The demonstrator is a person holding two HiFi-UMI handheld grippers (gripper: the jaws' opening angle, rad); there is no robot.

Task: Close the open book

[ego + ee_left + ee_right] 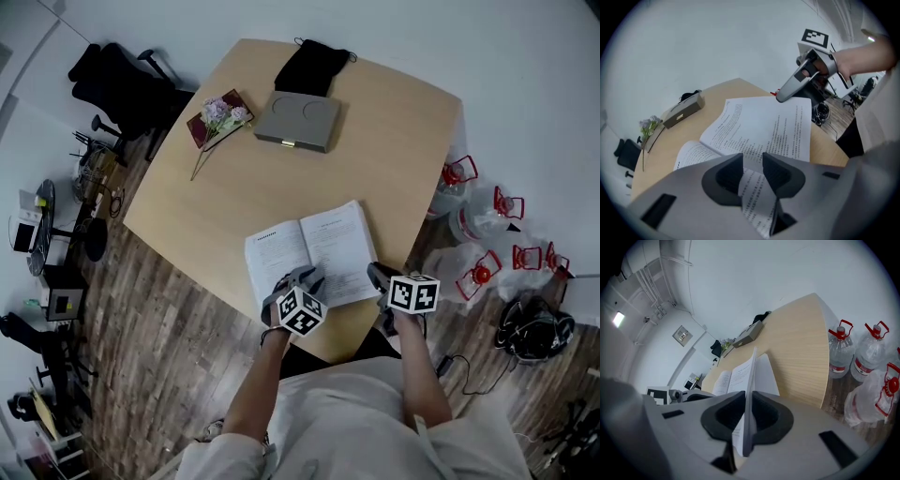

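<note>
An open book (309, 251) lies near the front edge of the wooden table (394, 141), with printed pages up. My right gripper (379, 275) is at the book's right edge and is shut on a thin sheaf of right-hand pages (751, 376). The sheaf stands edge-on between the pads, raised off the table. My left gripper (300, 278) hovers over the book's near middle. Its jaws (752, 171) stand apart, with a page (759, 126) showing in the gap, and the pads do not press on it. The right gripper (779, 96) shows at the book's far corner in the left gripper view.
At the table's far side are a grey box (298, 120), a black pouch (314, 66) and a flower sprig on a dark red book (217, 117). Water bottles with red handles (469, 187) stand on the floor to the right. A black office chair (122, 84) is at the left.
</note>
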